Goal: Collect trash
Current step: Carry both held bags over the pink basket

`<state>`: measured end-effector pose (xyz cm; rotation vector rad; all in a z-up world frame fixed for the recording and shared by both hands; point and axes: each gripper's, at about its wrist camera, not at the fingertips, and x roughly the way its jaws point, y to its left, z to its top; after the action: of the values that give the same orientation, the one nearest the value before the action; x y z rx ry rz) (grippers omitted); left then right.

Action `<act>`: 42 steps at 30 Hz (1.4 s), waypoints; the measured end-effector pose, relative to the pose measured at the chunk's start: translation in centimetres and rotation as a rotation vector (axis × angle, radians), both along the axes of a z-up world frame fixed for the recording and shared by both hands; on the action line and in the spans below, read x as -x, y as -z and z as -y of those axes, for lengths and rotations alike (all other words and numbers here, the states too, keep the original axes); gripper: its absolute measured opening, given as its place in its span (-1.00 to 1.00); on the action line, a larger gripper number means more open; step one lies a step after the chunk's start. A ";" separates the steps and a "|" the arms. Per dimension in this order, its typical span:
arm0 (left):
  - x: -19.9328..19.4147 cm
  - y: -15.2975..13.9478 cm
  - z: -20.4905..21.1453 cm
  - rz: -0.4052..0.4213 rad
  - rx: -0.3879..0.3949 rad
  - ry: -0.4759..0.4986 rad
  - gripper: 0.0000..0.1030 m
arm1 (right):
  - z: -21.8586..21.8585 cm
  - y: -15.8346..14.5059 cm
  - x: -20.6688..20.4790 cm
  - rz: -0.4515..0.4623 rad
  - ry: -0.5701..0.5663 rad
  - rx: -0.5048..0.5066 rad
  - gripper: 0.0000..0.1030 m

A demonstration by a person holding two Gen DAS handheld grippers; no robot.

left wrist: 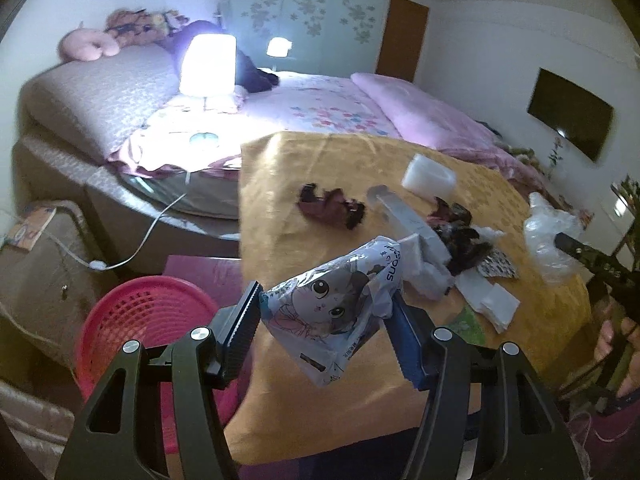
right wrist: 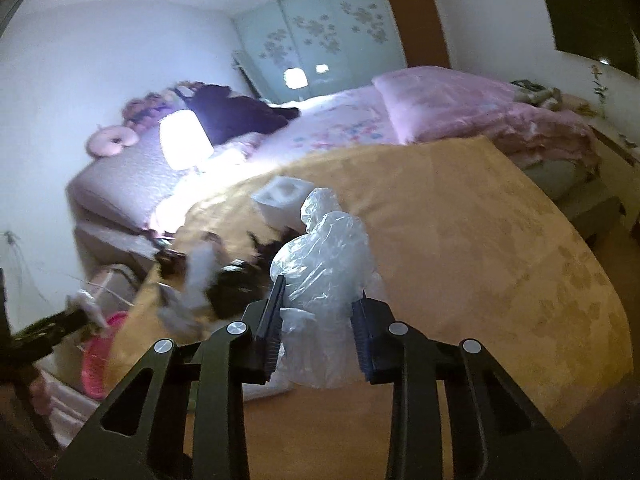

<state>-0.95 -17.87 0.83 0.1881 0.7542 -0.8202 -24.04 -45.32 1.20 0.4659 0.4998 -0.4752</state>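
- Where print can be read, the cartoon-cat wrapper (left wrist: 332, 304) shows letters like "SUOS", upside down; the rest is illegible.
- Left gripper (left wrist: 326, 316) clamps that wrapper above the tabletop (left wrist: 540, 320) edge, beside one pink basket (left wrist: 136, 316).
- Right gripper (right wrist: 318, 320) is closed on one clear plastic bag (right wrist: 324, 248), over the tabletop.
- One white foam block (left wrist: 428, 176) sits beyond; the remaining scraps are too jumbled to count.

— What kind of room is this?
— A bedroom in a home. There is a big bed (left wrist: 304, 116) with pink covers and a flower sheet
— What else?
— A lit lamp (left wrist: 207, 65) stands just beside the bed. Behind the bed is a wardrobe (left wrist: 308, 16) with flowers on its doors, with a brown door (left wrist: 402, 38) next to it
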 end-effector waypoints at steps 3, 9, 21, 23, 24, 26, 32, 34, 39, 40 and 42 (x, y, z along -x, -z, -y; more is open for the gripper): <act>-0.7 -0.3 -1.5 0.005 0.005 -0.049 0.12 | -0.9 -1.2 -1.0 0.018 -0.043 0.007 -0.42; -1.8 -0.6 -4.5 0.015 0.005 -0.143 0.12 | -3.8 -2.8 -4.1 0.019 -0.133 0.065 -0.42; -3.8 1.1 -9.4 0.004 -0.063 -0.325 0.13 | -12.5 -3.2 -12.7 -0.014 -0.406 0.103 -0.42; -4.2 1.6 -10.1 -0.005 -0.074 -0.344 0.13 | -14.1 -2.9 -14.4 -0.029 -0.459 0.099 -0.42; -4.4 1.9 -10.4 -0.007 -0.082 -0.354 0.13 | -15.0 -2.6 -15.2 -0.038 -0.483 0.097 -0.42; -4.7 2.5 -11.0 -0.013 -0.092 -0.369 0.13 | -16.4 -2.1 -16.3 -0.056 -0.520 0.092 -0.42; -6.1 4.4 -12.4 -0.036 -0.129 -0.428 0.13 | -20.4 0.1 -20.5 -0.130 -0.639 0.043 -0.42; -6.6 5.1 -12.7 -0.056 -0.144 -0.446 0.13 | -21.7 0.8 -21.5 -0.152 -0.667 0.038 -0.41; -7.2 6.1 -13.0 -0.072 -0.182 -0.468 0.14 | -23.9 2.1 -23.6 -0.196 -0.709 0.032 -0.40; -7.3 6.3 -12.9 -0.074 -0.194 -0.468 0.14 | -24.2 2.4 -24.1 -0.209 -0.713 0.029 -0.39; -7.3 6.7 -12.8 -0.085 -0.207 -0.466 0.15 | -24.7 3.1 -24.6 -0.225 -0.721 0.021 -0.39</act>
<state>6.35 -5.07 -5.90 0.1540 0.9189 -0.3084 0.55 -20.61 -1.91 0.1865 0.8331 0.1653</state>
